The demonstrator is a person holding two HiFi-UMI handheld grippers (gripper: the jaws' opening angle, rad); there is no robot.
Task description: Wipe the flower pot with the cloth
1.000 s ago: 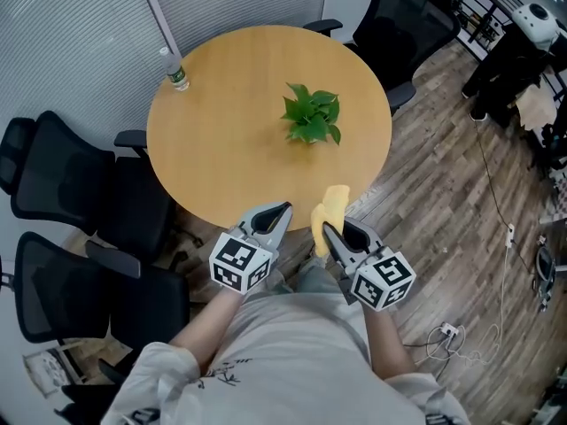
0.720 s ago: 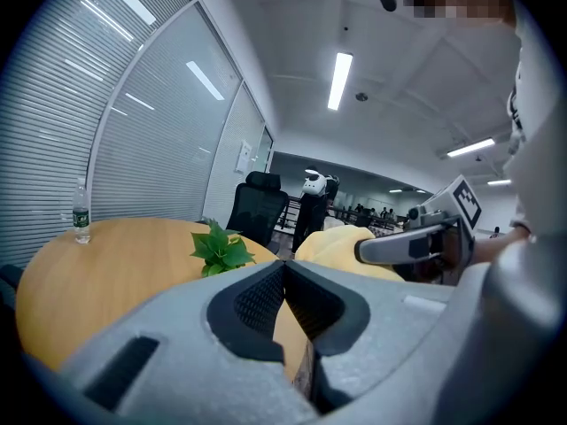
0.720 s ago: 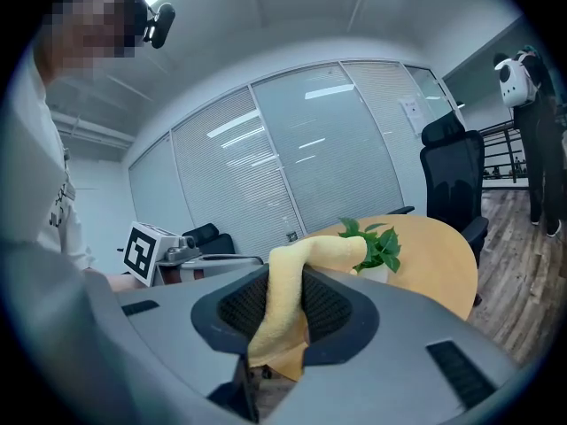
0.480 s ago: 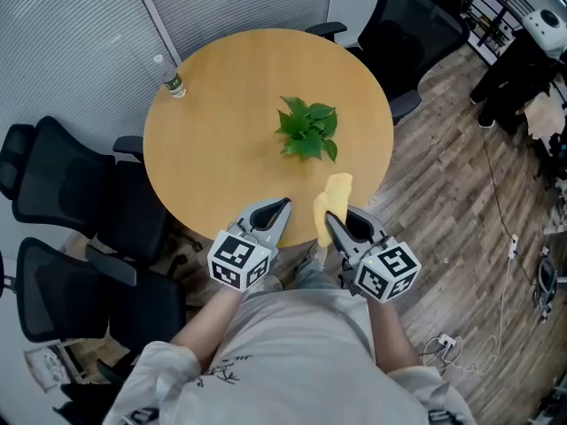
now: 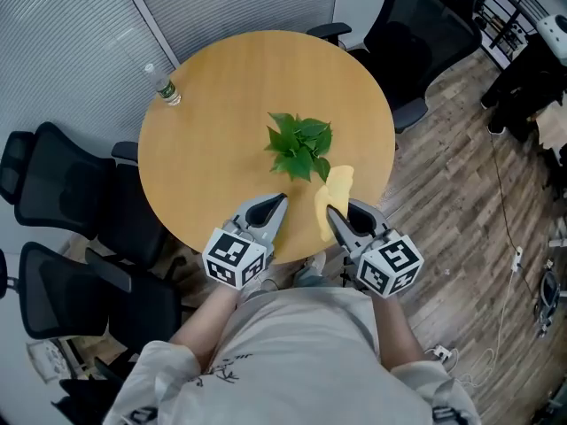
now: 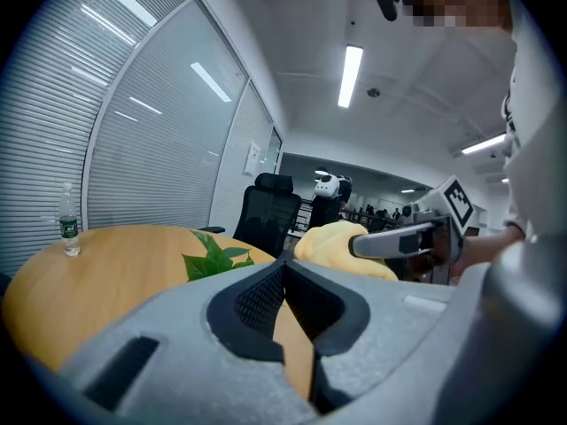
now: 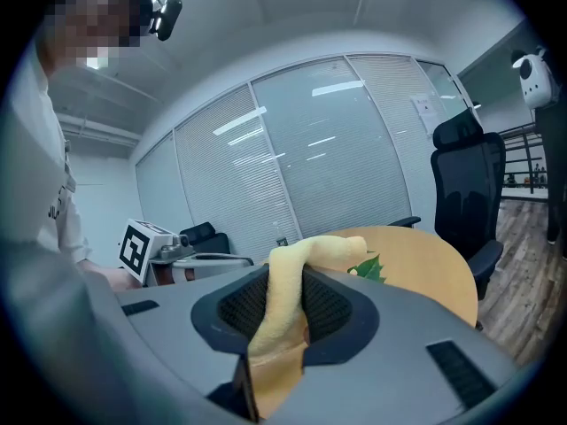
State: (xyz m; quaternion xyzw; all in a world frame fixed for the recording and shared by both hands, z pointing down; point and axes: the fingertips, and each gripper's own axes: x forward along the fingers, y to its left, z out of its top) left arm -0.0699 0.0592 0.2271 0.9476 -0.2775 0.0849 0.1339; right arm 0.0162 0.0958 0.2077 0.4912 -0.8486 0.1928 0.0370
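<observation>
The right tool (image 7: 282, 321) is closed on a yellow cloth (image 7: 285, 282). The cloth is pinched between the pads and stands up out of the jaws, with its free end flopped forward. The left tool (image 6: 283, 295) is shut, with nothing between its jaws. In the head view both tools are held side by side at the near edge of the round counter (image 5: 221, 78), on the person's side of the plant (image 5: 299, 144). The plant stands just ahead of them, a little to the left of the right tool's line. The cloth's free end is seen just beside the plant's nearest leaves, apart from them as far as can be told. The flower pot itself is hidden under the leaves in every view. The wiping is judged not yet begun. The cloth would have to be carried forward and lower, under the leaves, by the right tool, while the pot could be steadied by the left tool. A bottle (image 5: 164, 87) stands well beyond the plant, at the counter's far left edge.
</observation>
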